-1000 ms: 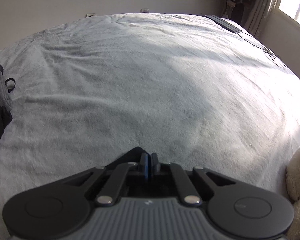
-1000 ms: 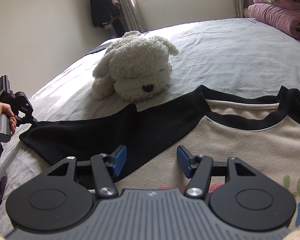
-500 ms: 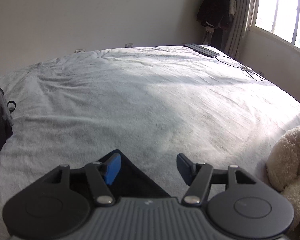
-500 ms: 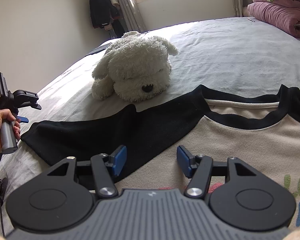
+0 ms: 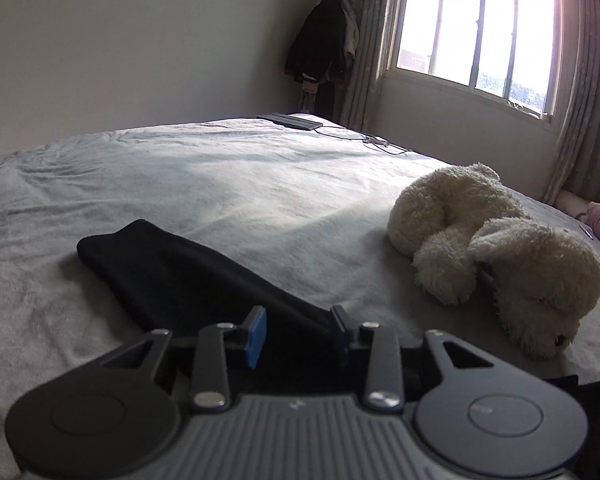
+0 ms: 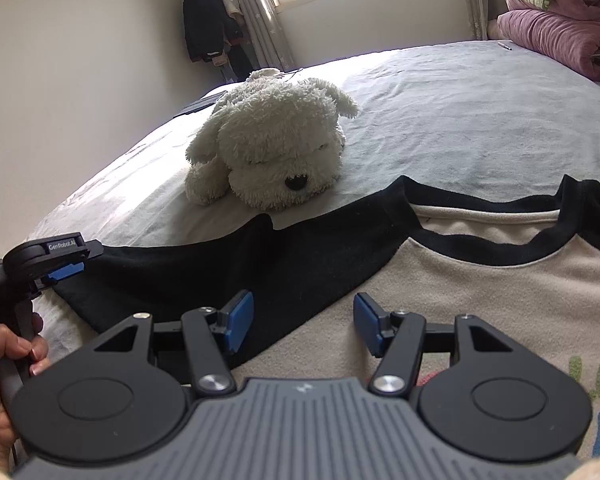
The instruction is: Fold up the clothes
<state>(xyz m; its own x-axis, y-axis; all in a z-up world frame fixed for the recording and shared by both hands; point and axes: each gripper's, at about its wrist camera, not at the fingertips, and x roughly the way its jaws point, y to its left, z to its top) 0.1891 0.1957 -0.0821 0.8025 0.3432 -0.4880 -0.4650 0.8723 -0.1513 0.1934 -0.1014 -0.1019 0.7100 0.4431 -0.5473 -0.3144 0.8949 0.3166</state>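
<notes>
Left wrist view: left tool [image 5: 296, 332] hangs low over the black sleeve [image 5: 172, 276], its blue pads apart with the cloth lying between them but not pinched.
Right wrist view: right tool [image 6: 303, 322] hovers above the shirt [image 6: 480, 292], pads spread wide, nothing held; the left tool [image 6: 60, 264] shows at the sleeve's cuff end, gripped by the person's hand [image 6: 4, 364].
Where the garment lies: flat and face up on the bed [image 6: 480, 112], cream body with a black collar [image 6: 500, 248], one black sleeve stretched out sideways toward the left tool (the other sleeve runs out of view).
How it should handle: a soft, light fleece-like knit by the look of its nap; it will drape and sag rather than hold a line, and the fuzzy bed cover will probably drag on it instead of letting it slide.
Where to take hold: the sleeve cuff, where the doubled hem gives the pads more to bite; for the body, the shoulder seam or the collar edge, not the middle of the panel, which would bunch.
Risk: pinching the bed cover along with the sleeve, since both are soft and lie flush.
Nearby: plush dog [image 6: 272, 148] sits just beyond the sleeve, close but not touching it as far as I can tell (worth keeping the fold clear of it).
</notes>
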